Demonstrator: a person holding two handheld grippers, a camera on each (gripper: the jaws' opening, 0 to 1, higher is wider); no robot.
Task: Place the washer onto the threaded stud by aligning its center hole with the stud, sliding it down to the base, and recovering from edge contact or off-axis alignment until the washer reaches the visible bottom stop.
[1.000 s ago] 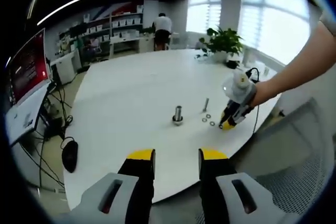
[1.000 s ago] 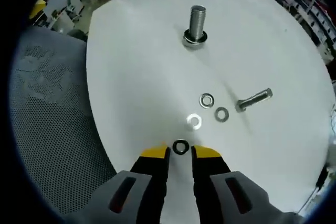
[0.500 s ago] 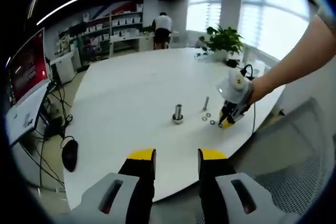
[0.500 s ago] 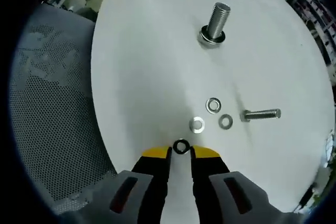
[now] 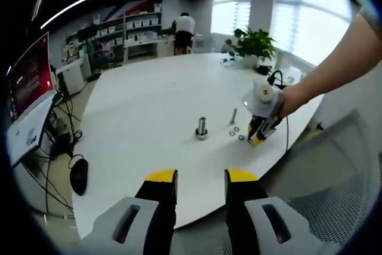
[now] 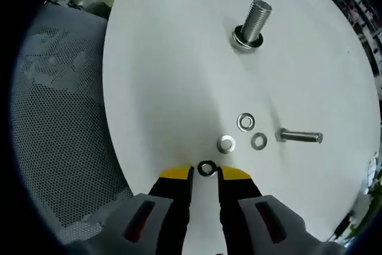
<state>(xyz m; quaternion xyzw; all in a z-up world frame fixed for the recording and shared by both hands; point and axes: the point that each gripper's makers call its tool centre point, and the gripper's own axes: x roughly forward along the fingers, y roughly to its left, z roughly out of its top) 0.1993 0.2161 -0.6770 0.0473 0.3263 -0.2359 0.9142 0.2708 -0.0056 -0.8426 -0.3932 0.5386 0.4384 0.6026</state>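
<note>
With our right gripper (image 6: 205, 173) clamped on the washer (image 6: 206, 168) by its rim near the desk (image 6: 167, 88) edge and our left gripper (image 5: 201, 177) apart and idle, we risk it twisting off-axis and catching the threaded stud (image 6: 255, 21).

The white table (image 5: 137, 106) is seen from beyond its near edge in the left gripper view and steeply, closely from above in the right gripper view, the threaded stud (image 5: 202, 128) being shared.

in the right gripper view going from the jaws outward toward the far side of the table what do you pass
Held washer → nearest loose washer → farthest loose washer → upright stud.
</note>
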